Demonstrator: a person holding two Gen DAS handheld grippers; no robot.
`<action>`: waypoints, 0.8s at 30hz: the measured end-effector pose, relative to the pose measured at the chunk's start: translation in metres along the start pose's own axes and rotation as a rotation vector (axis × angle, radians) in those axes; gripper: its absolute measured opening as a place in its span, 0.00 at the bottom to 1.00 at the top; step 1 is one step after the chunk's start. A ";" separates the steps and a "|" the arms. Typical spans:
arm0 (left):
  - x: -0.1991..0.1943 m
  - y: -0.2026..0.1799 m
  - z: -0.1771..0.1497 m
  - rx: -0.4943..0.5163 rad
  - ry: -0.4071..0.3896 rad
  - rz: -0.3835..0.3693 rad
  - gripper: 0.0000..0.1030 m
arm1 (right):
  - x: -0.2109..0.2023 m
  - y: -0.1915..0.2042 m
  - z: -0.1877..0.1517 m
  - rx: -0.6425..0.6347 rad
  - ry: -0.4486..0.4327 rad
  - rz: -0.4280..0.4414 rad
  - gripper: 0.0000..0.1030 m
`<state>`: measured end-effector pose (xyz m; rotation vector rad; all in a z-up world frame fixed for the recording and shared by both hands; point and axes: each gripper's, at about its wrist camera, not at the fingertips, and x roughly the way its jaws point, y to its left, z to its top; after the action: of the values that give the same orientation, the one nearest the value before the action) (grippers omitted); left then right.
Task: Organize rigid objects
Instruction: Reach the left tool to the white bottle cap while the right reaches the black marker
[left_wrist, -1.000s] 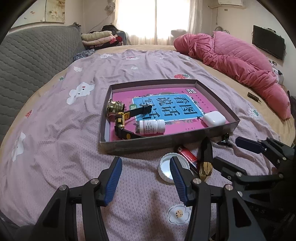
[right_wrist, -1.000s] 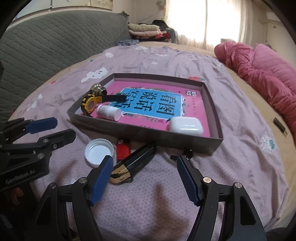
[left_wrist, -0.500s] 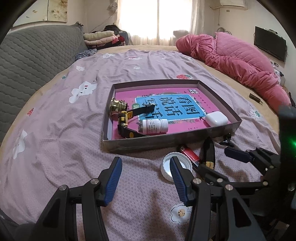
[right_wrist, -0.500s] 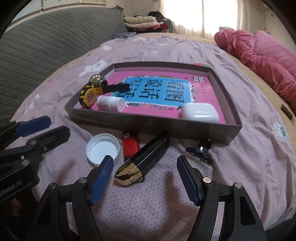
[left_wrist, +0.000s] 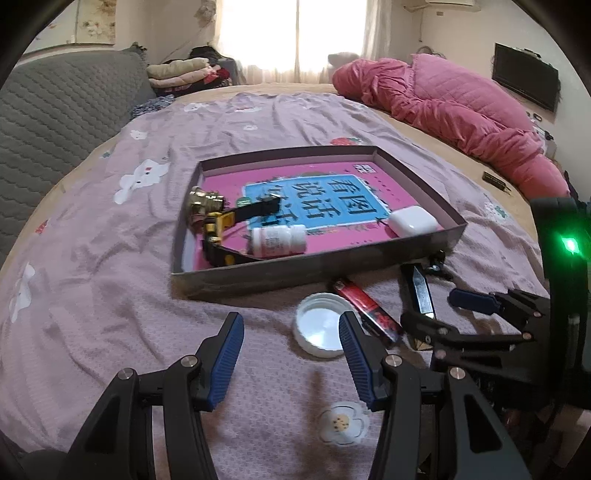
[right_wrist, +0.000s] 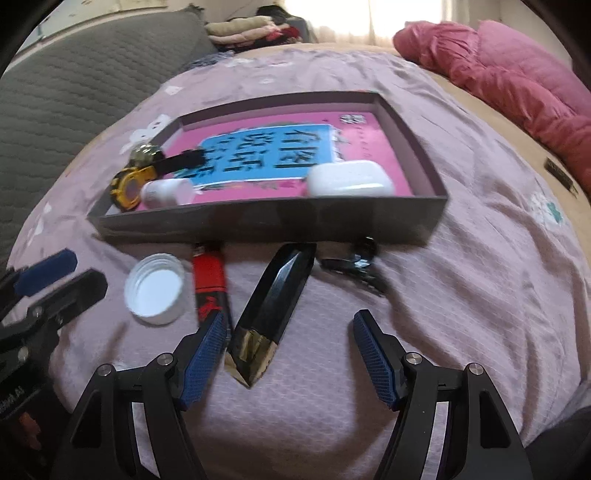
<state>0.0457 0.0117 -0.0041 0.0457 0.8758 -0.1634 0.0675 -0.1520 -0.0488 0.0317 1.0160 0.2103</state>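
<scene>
Now the black case (right_wrist: 271, 314) lies on the bed (right_wrist: 461, 295) before the tray (right_wrist: 258, 221), gold tip toward released right tongs (right_wrist: 288, 350); left tongs (left_wrist: 291, 354) released, their view hiding that tip.

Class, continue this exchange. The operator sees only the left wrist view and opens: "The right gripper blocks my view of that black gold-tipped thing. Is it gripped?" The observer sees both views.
Observer: No. The right gripper straddles the black gold-tipped case, jaws open, pads not pressing.
Operator: Is the red lighter between the fingers too?
Observer: No, the red lighter lies just outside its left finger.
Operator: Anything on the case's other side?
Observer: A black clip lies on the sheet by the tray wall, apart from the case.
</scene>
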 end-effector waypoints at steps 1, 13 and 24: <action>0.001 -0.002 0.000 0.004 0.004 -0.009 0.52 | 0.000 -0.002 0.000 0.007 0.001 0.003 0.71; 0.016 -0.009 -0.005 0.011 0.048 -0.058 0.52 | 0.005 -0.006 0.000 0.023 0.015 0.015 0.70; 0.029 -0.012 -0.006 0.010 0.076 -0.064 0.55 | 0.008 -0.005 0.002 0.034 0.021 0.013 0.70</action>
<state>0.0578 -0.0031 -0.0299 0.0332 0.9532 -0.2270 0.0738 -0.1554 -0.0550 0.0667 1.0408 0.2056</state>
